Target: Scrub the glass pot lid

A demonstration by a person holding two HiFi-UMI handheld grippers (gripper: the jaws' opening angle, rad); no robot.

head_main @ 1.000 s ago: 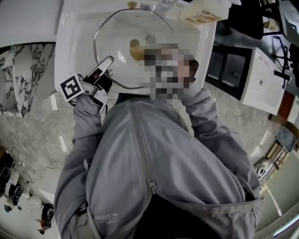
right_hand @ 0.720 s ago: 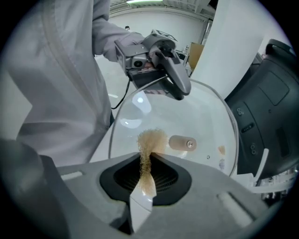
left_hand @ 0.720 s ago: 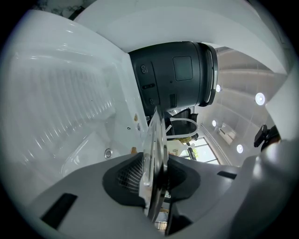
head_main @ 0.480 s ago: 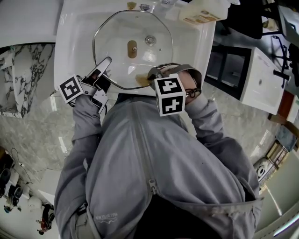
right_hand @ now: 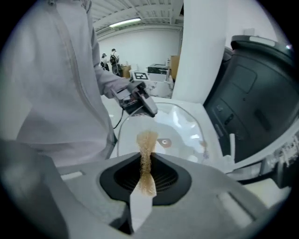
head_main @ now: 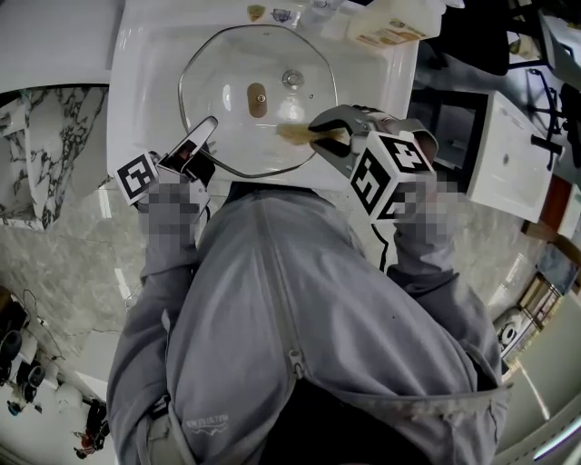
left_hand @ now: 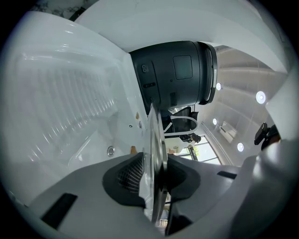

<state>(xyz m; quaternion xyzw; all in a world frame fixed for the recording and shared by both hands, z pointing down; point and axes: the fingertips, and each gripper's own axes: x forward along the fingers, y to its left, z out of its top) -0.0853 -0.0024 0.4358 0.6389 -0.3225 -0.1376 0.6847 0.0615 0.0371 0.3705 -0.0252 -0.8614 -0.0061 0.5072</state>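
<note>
The glass pot lid (head_main: 236, 64), with a metal rim and a tan knob (head_main: 257, 97), is held tilted over the white sink (head_main: 136, 82). My left gripper (head_main: 201, 136) is shut on the lid's lower left rim. In the left gripper view the lid's edge (left_hand: 155, 140) runs straight between the pads of that gripper (left_hand: 156, 179). My right gripper (head_main: 320, 130) is shut on a tan mesh scrubber (head_main: 292, 133), whose free end lies against the lid's lower right part. The right gripper view shows the scrubber (right_hand: 146, 154) pinched upright in the right gripper (right_hand: 147, 175), with the lid (right_hand: 180, 123) beyond.
A black appliance (left_hand: 175, 74) stands beside the sink and appears again at the right (right_hand: 252, 102). The sink drain (head_main: 292, 79) shows through the glass. A cream container (head_main: 390, 27) sits at the sink's far right corner. A marble counter (head_main: 36, 145) lies to the left.
My right gripper has swung to the right with the scrubber and now points left at the lid's lower right part. The left gripper and the lid have hardly moved.
</note>
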